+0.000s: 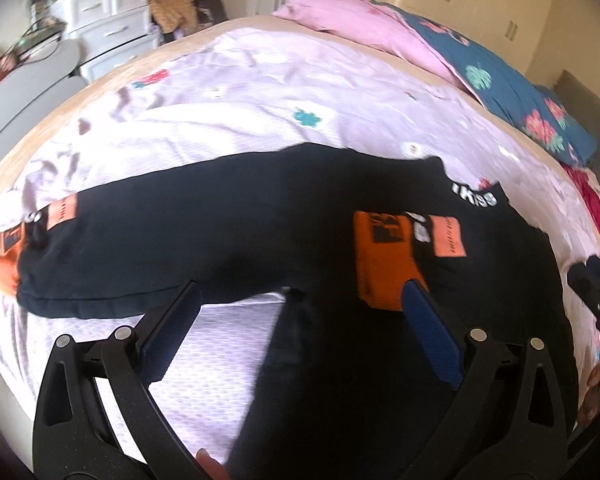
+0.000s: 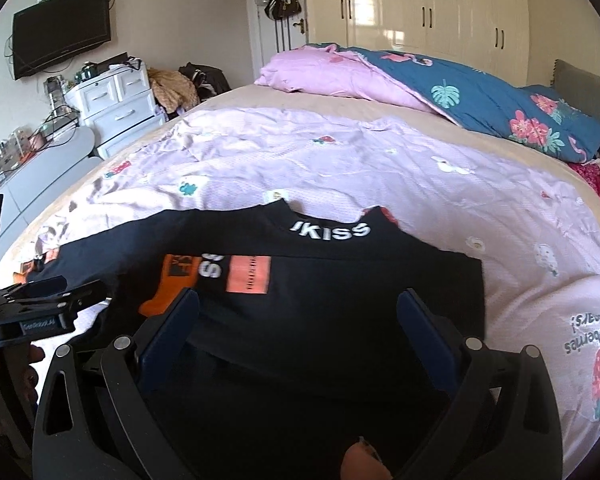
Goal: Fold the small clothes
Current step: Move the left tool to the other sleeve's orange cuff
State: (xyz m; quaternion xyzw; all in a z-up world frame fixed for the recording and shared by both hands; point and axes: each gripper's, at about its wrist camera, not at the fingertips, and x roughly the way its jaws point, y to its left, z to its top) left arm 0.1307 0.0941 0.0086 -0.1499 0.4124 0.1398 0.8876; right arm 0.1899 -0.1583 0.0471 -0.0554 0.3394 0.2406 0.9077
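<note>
Where the bed [image 2: 228,100] fills both views, a lilac printed quilt [image 2: 340,160] covers most of it, and a bunched pink and blue floral duvet [image 2: 460,88] lies along its far side near the cream wardrobe [image 2: 420,4]. A wall television [image 2: 60,40] and a white drawer unit [image 2: 116,108] stand beyond the bed's left end.

On the quilt, nearest the cameras, lies the black long-sleeved top [image 2: 340,280], flat, its neckline with white lettering pointing away. One sleeve stretches far out to the left in the left wrist view [image 1: 160,220], ending in an orange cuff. An orange patch [image 1: 384,256] and a salmon label [image 2: 248,274] sit on the chest.

The left gripper [image 1: 300,320] hangs over the top's lower edge with its blue-padded jaws spread wide and nothing between them; it also shows at the left edge of the right wrist view [image 2: 40,308]. The right gripper [image 2: 298,332] hovers over the top's body, jaws likewise wide apart and gripping nothing.
</note>
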